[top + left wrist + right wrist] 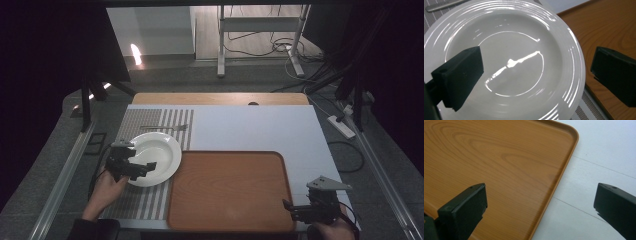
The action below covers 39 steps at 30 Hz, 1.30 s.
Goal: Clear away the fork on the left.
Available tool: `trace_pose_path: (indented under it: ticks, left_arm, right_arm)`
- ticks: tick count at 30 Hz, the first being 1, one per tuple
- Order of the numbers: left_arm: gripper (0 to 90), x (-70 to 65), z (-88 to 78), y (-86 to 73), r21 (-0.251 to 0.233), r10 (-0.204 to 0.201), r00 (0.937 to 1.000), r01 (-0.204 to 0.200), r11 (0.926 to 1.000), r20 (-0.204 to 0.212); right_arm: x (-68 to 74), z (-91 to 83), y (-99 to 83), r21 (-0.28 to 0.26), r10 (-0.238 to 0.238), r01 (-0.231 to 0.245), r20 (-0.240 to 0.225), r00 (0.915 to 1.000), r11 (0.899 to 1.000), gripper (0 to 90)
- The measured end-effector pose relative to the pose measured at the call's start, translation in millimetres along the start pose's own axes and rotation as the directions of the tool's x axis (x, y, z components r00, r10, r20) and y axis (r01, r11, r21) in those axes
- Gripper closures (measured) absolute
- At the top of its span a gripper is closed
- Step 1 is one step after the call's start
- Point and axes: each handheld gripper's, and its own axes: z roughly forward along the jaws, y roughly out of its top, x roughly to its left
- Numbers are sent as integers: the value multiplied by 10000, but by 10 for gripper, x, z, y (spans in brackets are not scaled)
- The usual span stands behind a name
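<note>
A white plate [156, 153] lies on a striped placemat [145, 200] at the table's left, its right rim close to the wooden tray [230, 190]. My left gripper [142, 168] hovers open over the plate's near-left part; in the left gripper view its jaws stand wide apart above the plate [514, 37], one over the bowl and one past the rim over the tray [609, 27]. My right gripper [295, 209] is open at the tray's near-right corner; its jaws straddle the tray's edge [564, 167]. A fork [165, 128] lies behind the plate.
The tray's wooden floor is bare. White table surface [250, 125] stretches behind and to the right of the tray. A metal rail [65, 170] runs along the table's left side, and cables and a power strip [341, 125] lie on the floor at right.
</note>
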Motion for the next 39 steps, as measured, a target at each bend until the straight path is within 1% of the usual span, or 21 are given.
trace_pose_path:
  ticks: [2, 6, 7, 10, 13, 16, 17, 18, 19, 23, 25, 26, 27, 28, 31, 36, 37, 39]
  left_arm:
    - [0, 8, 8, 12, 7, -11, 10000, 11, 10000, 28]
    - [0, 35, 49, 50, 130, 3, 9999, -1, 9999, -138]
    - [0, 50, 73, 66, 246, -24, 9997, 30, 9997, -245]
    - [0, 78, 101, 93, 332, -183, 9996, 190, 9993, -222]
    - [0, 106, 126, 129, 412, -258, 9990, 273, 9988, -367]
    - [0, 134, 139, 156, 404, -332, 9989, 346, 9986, -345]
    - [0, 166, 151, 181, 357, -389, 9990, 397, 9986, -215]
    - [0, 166, 151, 181, 357, -389, 9990, 397, 9986, -215]
    - [2, 199, 159, 205, 338, -391, 9992, 395, 9987, -116]
    - [6, 243, 166, 251, 361, -347, 9994, 350, 9987, -91]
    - [6, 262, 176, 314, 432, -211, 9996, 218, 9988, -177]
    - [6, 262, 176, 314, 432, -211, 9996, 218, 9988, -177]
    - [6, 269, 193, 361, 491, -82, 9999, 89, 9988, -153]
    - [6, 269, 193, 361, 491, -82, 9999, 89, 9988, -153]
    - [5, 299, 235, 438, 518, 69, 9999, -64, 9986, -106]
    - [0, 349, 310, 486, 628, 40, 9999, -34, 9980, -101]
    - [0, 384, 345, 521, 731, 49, 10000, -44, 9973, -63]
    - [0, 400, 364, 542, 751, 55, 9999, -48, 9972, -96]
  right_arm:
    - [0, 1, 0, -3, 7, -7, 11, 10000, 10000, 0]
    - [1, 2, 0, 13, 0, 0, 15, 10000, 10000, 0]
    - [1, 2, 0, 13, 2, -2, 13, 10000, 10000, 0]
    - [1, 3, 1, 18, 1, -1, 10, 10000, 10000, 0]
    - [2, 4, 1, 27, -9, 9, 11, 10000, 10000, 0]
    - [3, 4, 1, 28, -9, 9, 8, 10000, 10000, 0]
    - [2, 4, 2, 52, -18, 18, 24, 10000, 10000, 0]
    - [2, 4, 2, 53, -18, 18, 25, 10000, 10000, 0]
    - [2, 4, 2, 54, -19, 19, 24, 10000, 10000, 0]
    - [2, 6, 1, 43, -6, 6, 15, 10000, 10000, 0]
    - [2, 6, 1, 43, -9, 9, 15, 10000, 10000, 0]
    - [2, 6, 1, 43, -9, 9, 15, 10000, 10000, 0]
    - [2, 6, 2, 41, -7, 7, 13, 10000, 10000, 0]
    - [2, 6, 2, 41, -7, 7, 13, 10000, 10000, 0]
    - [3, 4, 2, 68, -36, 36, 10, 10000, 10000, 0]
    - [1, 5, 0, 38, -17, 17, -6, 10000, 10000, 0]
    - [1, 5, 1, 41, -21, 21, -7, 10000, 10000, 0]
    - [2, 6, 1, 48, -28, 28, -9, 10000, 10000, 0]
